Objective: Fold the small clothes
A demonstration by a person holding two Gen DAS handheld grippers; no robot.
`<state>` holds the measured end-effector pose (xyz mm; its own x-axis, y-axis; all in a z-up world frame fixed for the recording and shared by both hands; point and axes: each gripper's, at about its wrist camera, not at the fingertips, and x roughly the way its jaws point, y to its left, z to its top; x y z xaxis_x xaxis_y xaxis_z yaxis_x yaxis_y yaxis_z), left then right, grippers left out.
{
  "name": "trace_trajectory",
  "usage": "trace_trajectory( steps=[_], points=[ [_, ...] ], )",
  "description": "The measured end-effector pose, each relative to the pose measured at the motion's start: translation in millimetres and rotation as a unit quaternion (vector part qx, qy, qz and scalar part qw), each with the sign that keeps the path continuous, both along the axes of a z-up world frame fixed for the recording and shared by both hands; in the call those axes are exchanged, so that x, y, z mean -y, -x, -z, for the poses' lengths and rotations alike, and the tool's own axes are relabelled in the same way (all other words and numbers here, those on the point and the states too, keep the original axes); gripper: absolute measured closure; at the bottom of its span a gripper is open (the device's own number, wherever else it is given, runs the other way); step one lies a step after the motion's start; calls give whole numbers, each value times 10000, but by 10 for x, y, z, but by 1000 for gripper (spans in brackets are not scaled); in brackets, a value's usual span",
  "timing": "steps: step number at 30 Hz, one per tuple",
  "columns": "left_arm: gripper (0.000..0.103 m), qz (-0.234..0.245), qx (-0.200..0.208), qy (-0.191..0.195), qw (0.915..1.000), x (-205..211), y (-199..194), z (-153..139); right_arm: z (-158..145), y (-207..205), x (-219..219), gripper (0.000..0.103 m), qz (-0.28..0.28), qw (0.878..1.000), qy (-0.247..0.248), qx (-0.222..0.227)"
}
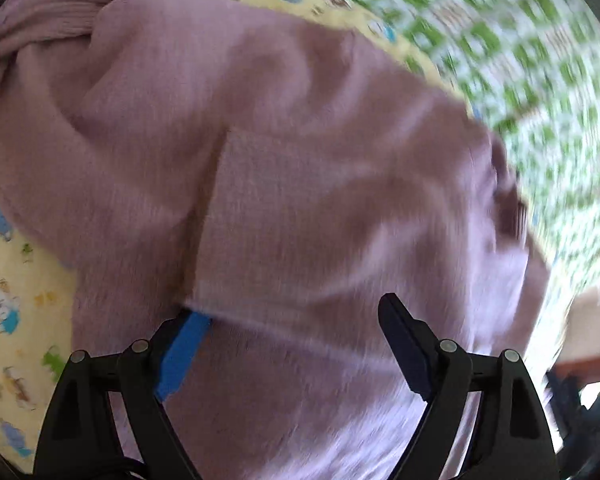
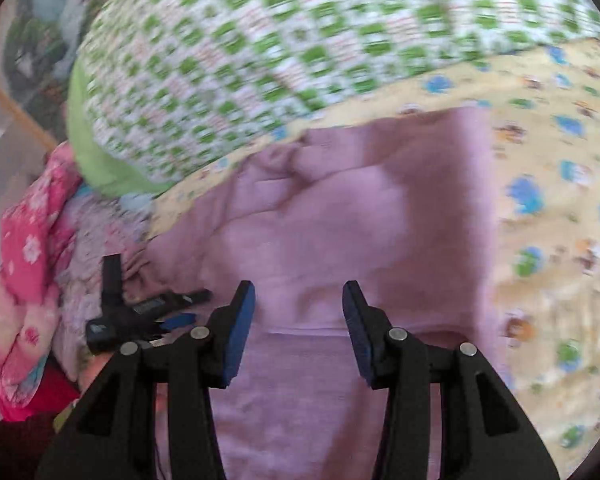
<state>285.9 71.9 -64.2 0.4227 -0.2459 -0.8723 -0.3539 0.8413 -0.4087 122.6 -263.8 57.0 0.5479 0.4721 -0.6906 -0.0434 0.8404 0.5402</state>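
A mauve knit garment (image 1: 260, 160) lies spread on a yellow animal-print sheet (image 1: 12, 300). A square pocket (image 1: 300, 216) shows on its upper layer. My left gripper (image 1: 292, 316) is open just above the cloth; the pocket's lower edge covers the tip of its left blue pad (image 1: 180, 352). In the right wrist view the same garment (image 2: 340, 220) lies below my right gripper (image 2: 298, 304), which is open and empty over a fold line. The left gripper (image 2: 148, 304) shows there at the garment's left edge. Both views are motion-blurred.
A green-and-white patterned quilt (image 2: 280, 40) lies bunched beyond the garment. A pile of pink floral clothes (image 2: 32, 260) sits at the left. A wooden frame edge (image 2: 16, 112) shows at the far left.
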Motion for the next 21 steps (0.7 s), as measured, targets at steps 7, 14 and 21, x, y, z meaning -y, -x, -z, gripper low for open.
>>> trace_trajectory(
  steps=[7, 14, 21],
  points=[
    [95, 167, 715, 223, 9971, -110, 43, -311, 139, -118, 648, 56, 1364, 9892, 440, -296],
    [95, 497, 1113, -86, 9925, -153, 289, -554, 423, -603, 780, 50, 1406, 9870, 608, -484],
    [95, 470, 1158, 26, 9922, -108, 326, -540, 401, -820, 662, 93, 856, 9910, 959, -372]
  ],
)
